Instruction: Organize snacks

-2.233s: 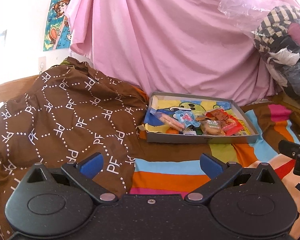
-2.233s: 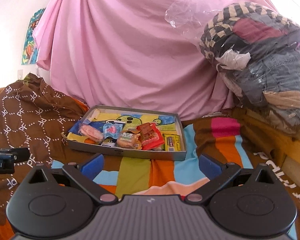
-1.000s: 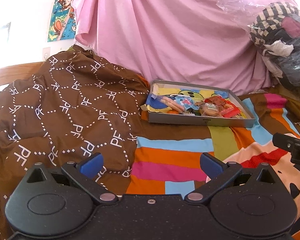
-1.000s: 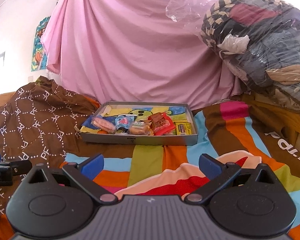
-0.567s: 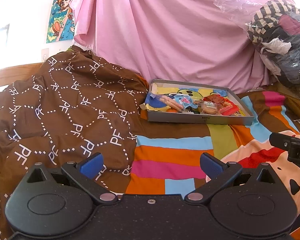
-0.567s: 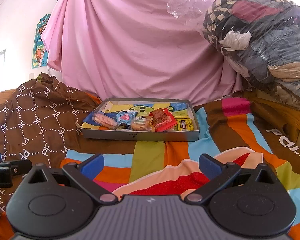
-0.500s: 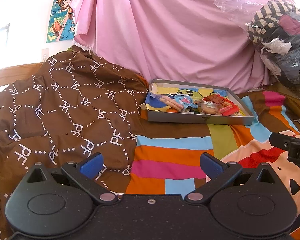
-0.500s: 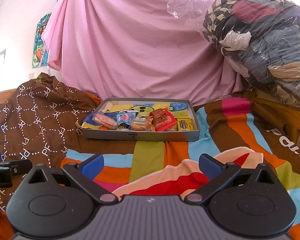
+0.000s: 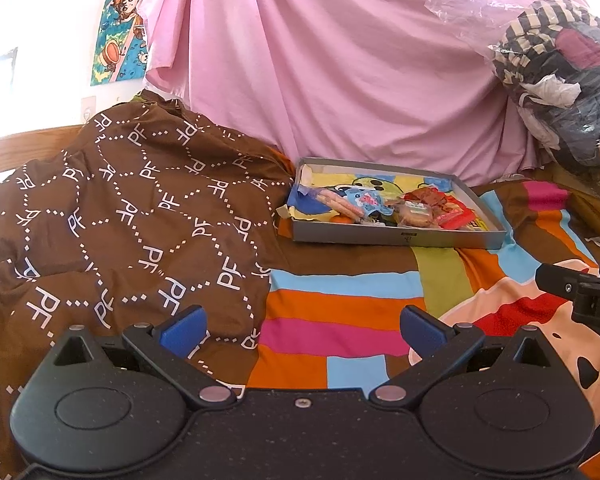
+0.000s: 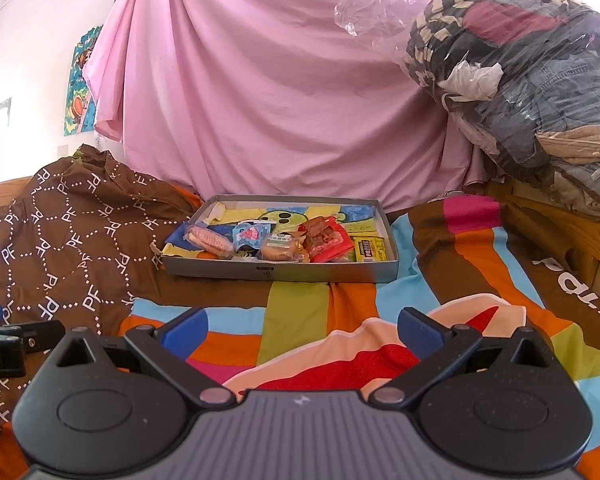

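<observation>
A shallow grey box (image 9: 396,237) (image 10: 284,271) lies on the striped bedspread, well ahead of both grippers. Along its near side sit several wrapped snacks: a pink wafer pack (image 10: 208,239), a light blue packet (image 10: 249,233), a brown cookie pack (image 10: 278,250), a red packet (image 10: 325,238) and a yellow bar (image 10: 367,249). My left gripper (image 9: 302,328) is open and holds nothing. My right gripper (image 10: 302,330) is open too, with nothing between its fingers. Both hover low over the bedspread, short of the box.
A brown patterned blanket (image 9: 112,216) is heaped to the left of the box. A pink sheet (image 10: 284,80) hangs behind it. A plastic-wrapped clothes bundle (image 10: 532,68) rests on a wooden ledge at the right. The striped bedspread (image 10: 300,300) lies between grippers and box.
Both grippers pulled back from the box over the first second, so it looks smaller and farther. In the last half second nothing visibly moved. Both jaws stayed open.
</observation>
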`<action>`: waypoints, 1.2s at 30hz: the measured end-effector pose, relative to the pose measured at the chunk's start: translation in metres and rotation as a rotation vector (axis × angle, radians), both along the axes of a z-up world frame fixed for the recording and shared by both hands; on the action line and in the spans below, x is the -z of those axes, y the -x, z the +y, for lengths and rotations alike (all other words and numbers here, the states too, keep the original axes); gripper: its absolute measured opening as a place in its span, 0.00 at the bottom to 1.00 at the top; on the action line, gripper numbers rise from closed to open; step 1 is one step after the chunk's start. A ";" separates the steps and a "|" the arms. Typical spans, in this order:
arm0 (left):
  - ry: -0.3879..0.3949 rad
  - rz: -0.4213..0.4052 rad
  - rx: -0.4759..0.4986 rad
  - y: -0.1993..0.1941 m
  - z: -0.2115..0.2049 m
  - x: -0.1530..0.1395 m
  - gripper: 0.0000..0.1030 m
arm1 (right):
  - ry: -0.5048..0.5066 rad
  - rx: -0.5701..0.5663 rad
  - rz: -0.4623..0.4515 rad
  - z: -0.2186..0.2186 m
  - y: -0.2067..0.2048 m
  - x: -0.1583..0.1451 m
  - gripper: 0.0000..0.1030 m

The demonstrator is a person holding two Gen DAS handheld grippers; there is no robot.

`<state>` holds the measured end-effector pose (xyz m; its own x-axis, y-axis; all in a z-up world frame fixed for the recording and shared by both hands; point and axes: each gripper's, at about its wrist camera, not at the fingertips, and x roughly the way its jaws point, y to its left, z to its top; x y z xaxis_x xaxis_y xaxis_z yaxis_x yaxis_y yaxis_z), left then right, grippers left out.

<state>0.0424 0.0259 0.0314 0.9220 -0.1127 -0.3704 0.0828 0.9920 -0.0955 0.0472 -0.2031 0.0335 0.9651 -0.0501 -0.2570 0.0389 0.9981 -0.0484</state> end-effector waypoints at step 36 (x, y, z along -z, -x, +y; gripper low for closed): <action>-0.074 -0.007 -0.030 0.003 -0.010 -0.006 0.99 | 0.010 0.021 -0.011 -0.003 0.000 -0.002 1.00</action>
